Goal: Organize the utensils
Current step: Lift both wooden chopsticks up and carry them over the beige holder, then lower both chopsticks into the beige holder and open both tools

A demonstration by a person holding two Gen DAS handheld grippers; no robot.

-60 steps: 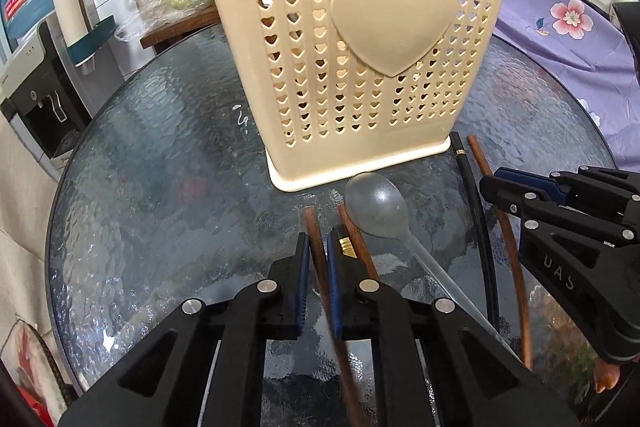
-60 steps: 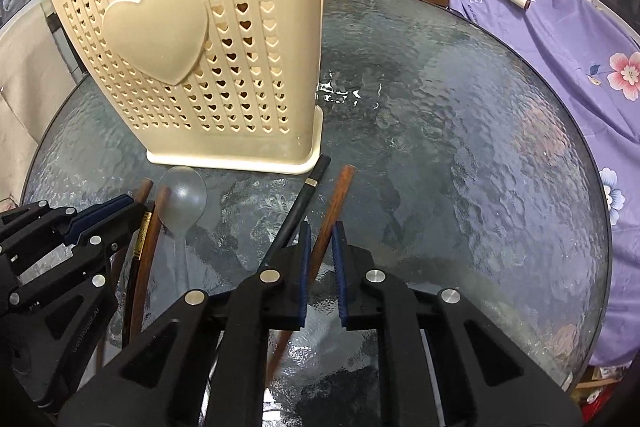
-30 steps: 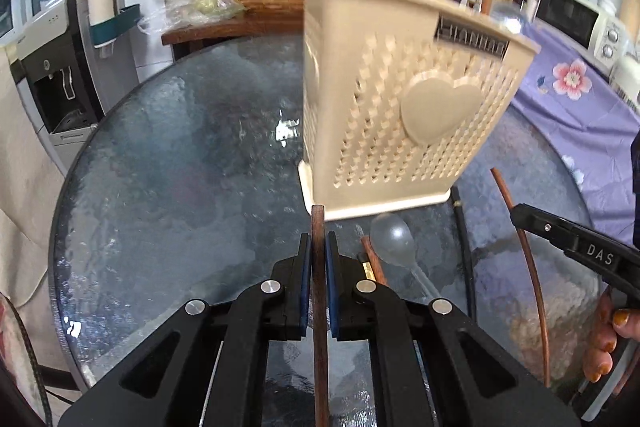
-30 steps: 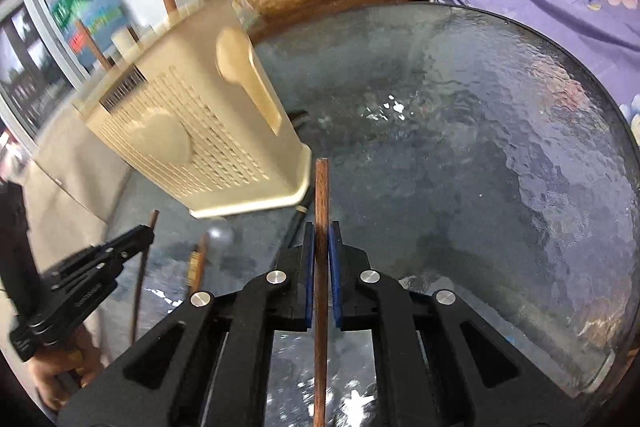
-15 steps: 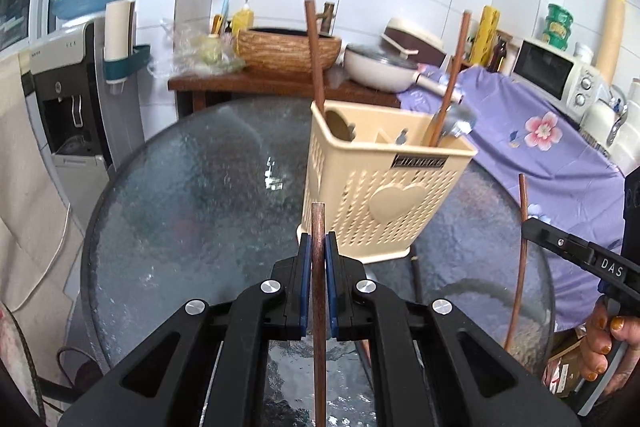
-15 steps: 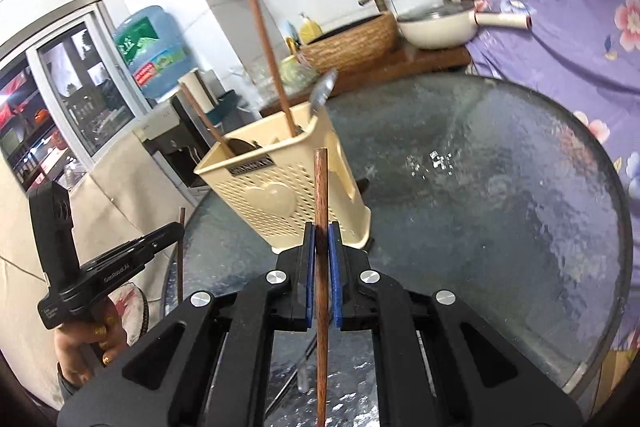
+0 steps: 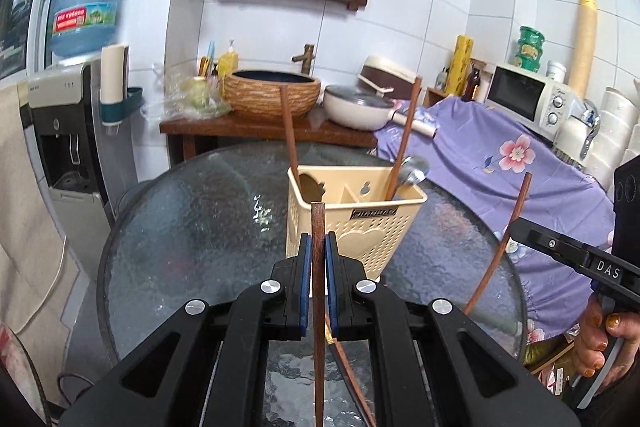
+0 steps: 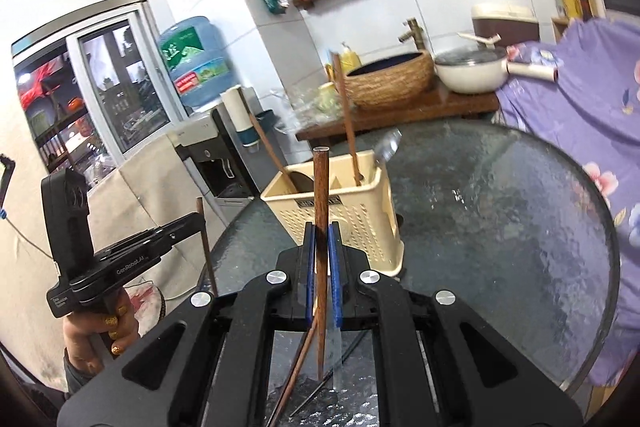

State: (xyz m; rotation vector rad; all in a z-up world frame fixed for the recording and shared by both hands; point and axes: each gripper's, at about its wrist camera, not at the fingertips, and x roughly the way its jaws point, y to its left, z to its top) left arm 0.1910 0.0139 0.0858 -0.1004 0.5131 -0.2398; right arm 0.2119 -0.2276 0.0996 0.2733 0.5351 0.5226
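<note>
A round table (image 7: 192, 227) with a dark rim and a rippled glass top carries a cream plastic utensil basket (image 7: 372, 231), pierced with small hearts, standing upright near its middle. Loose on the glass between the basket and the near edge lie a brown chopstick (image 8: 296, 367), a thin black chopstick (image 8: 320, 389) and the clear handle of a plastic spoon (image 8: 337, 359), close together and partly hidden. The far and right parts of the top are bare, and purple flowered cloth (image 7: 520, 163) lies just beyond the right edge
</note>
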